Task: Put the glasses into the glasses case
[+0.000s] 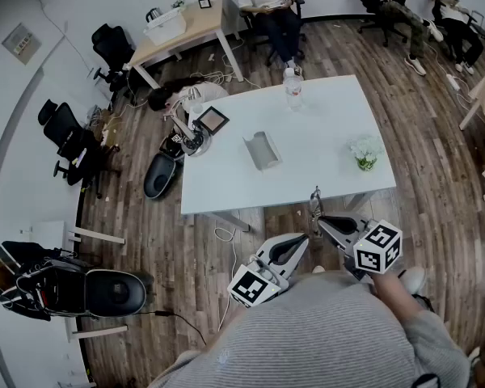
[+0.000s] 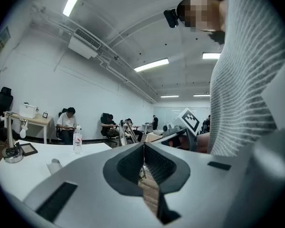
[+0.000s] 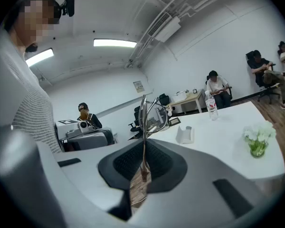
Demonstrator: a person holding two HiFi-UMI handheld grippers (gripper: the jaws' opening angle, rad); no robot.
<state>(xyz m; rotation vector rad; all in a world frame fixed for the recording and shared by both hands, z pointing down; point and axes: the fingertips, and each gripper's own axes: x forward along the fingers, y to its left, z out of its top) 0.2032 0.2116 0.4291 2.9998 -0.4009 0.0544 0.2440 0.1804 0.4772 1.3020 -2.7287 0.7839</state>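
Thin metal-framed glasses (image 1: 315,204) stick up from my right gripper (image 1: 322,221), which is shut on one of their temple arms just off the near edge of the white table (image 1: 323,128). In the right gripper view the glasses (image 3: 149,113) rise straight from the closed jaws of the right gripper (image 3: 143,148). The grey glasses case (image 1: 263,149) lies open near the table's middle, well beyond both grippers; it also shows as the case (image 3: 185,134) in the right gripper view. My left gripper (image 1: 303,239) is shut on nothing, just left of the right one, with its jaws (image 2: 143,148) pressed together.
On the table stand a water bottle (image 1: 293,87) at the far edge, a small vase of flowers (image 1: 365,153) on the right, and a desk lamp (image 1: 196,132) beside a framed tablet (image 1: 212,120) at the left. People sit on chairs at the back.
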